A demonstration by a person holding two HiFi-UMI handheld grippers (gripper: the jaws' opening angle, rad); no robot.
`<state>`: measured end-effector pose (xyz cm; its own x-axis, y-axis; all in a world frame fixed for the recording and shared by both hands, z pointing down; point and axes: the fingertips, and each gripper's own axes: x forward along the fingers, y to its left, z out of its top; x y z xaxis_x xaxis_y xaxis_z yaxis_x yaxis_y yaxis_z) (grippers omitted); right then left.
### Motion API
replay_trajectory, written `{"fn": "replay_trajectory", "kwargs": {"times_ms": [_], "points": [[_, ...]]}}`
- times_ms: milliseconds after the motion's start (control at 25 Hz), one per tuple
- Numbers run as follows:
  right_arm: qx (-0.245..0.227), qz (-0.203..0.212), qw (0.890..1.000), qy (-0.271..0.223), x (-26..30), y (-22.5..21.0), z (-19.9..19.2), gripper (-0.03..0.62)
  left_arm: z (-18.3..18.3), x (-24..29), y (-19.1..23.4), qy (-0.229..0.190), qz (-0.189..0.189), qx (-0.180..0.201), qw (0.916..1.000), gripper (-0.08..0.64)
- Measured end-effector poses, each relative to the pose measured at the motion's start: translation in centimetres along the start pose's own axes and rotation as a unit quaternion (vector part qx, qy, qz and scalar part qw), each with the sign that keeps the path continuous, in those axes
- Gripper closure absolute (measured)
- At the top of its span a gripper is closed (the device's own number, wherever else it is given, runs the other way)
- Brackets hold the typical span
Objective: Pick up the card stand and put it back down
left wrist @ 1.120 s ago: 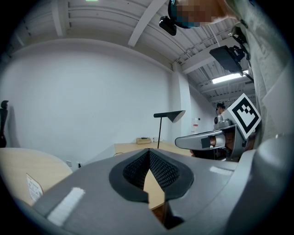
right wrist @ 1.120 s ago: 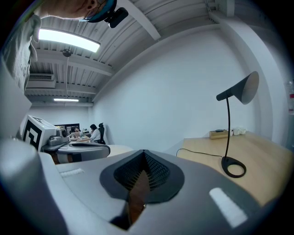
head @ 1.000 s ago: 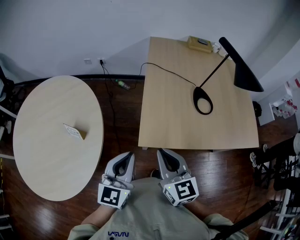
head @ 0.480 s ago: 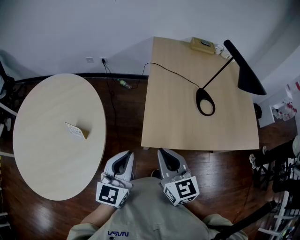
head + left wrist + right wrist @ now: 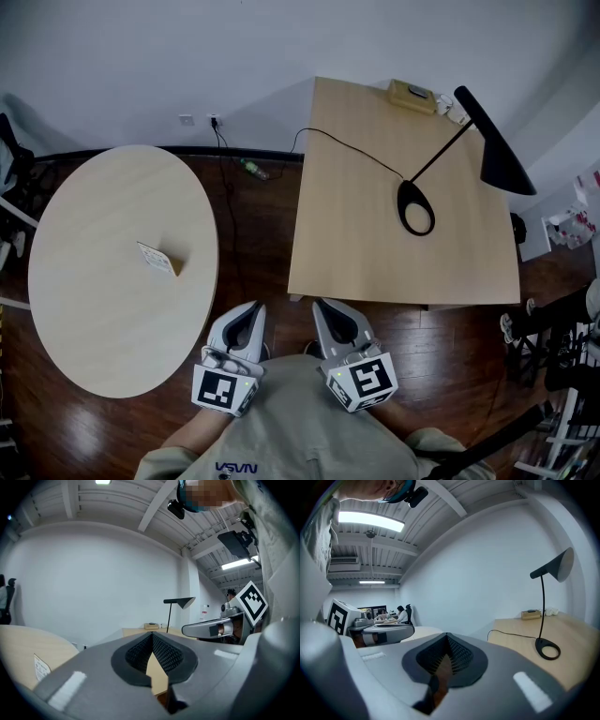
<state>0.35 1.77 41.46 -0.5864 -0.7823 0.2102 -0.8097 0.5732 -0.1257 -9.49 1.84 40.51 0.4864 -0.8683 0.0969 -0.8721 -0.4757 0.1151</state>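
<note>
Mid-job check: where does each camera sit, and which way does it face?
Head view: on the head, steeply down at card stand on round table and lamp; left gripper, right gripper and shirt show.
Left gripper view: on the left gripper, along its shut jaws; right gripper shows.
Right gripper view: on the right gripper, along its shut jaws; left gripper shows.
Shared: all three see the lamp.

A small card stand holding a white card sits left of centre, on the round table, untouched.
</note>
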Motion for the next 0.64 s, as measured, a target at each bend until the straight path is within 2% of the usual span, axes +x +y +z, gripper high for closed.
{"fn": "replay_trajectory", "kwargs": {"times_ms": [200,440,640], "points": [[-0.001,0.003,1.000,0.000,-0.16,0.40,-0.03,0.592,-0.62,-0.57,-0.43,0.007,-0.014,0.002,0.9999,0.557],[-0.001,0.005,1.000,0.000,-0.25,0.68,-0.18,0.592,-0.23,-0.75,-0.03,0.002,0.001,0.001,1.0000,0.557],[0.000,0.004,1.000,0.001,-0.30,0.79,-0.22,0.592,-0.58,-1.04,-0.18,0.005,-0.006,0.003,1.0000,0.557]]}}
